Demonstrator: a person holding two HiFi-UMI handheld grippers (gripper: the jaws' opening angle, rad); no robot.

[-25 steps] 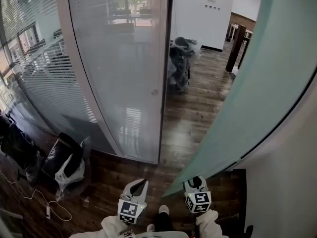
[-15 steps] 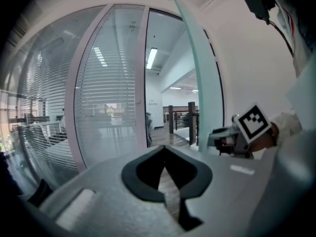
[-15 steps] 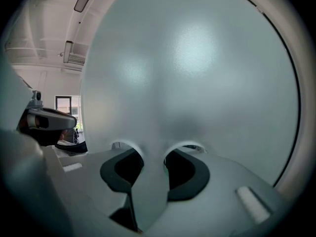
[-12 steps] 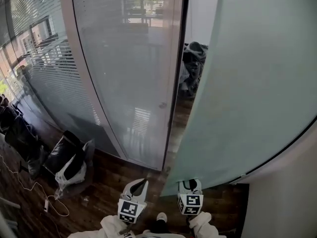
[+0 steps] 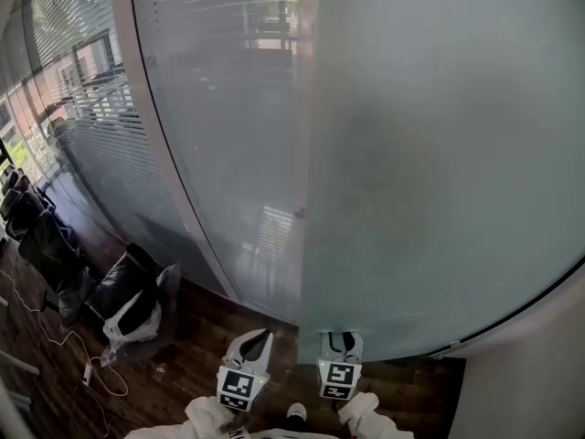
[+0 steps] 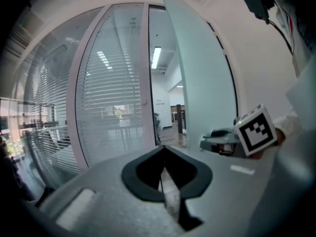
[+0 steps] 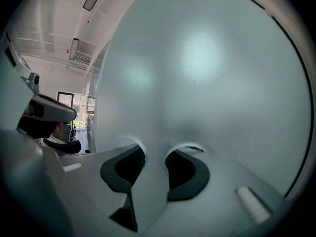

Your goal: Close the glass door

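The frosted glass door (image 5: 439, 154) fills the right of the head view, and its free edge stands next to the fixed glass panel (image 5: 219, 126). My right gripper (image 5: 340, 339) is at the door's bottom edge. In the right gripper view the door (image 7: 207, 78) runs between the jaws of the right gripper (image 7: 155, 151), which is shut on the pane. My left gripper (image 5: 257, 340) hangs beside it, left of the door, shut with nothing in it. In the left gripper view the left gripper's (image 6: 163, 151) tips meet, with the door (image 6: 197, 83) ahead at the right and the right gripper (image 6: 220, 138) on its edge.
Dark bags and a white plastic bag (image 5: 128, 302) lie on the wooden floor at the left, with a white cable (image 5: 57, 359) near them. Glass walls with blinds (image 5: 73, 90) curve away at the left. A white wall (image 5: 539, 364) stands at the right.
The door has swung to the left across the opening, and the room beyond it is no longer in sight in the head view. My right gripper has moved left with the door's edge.
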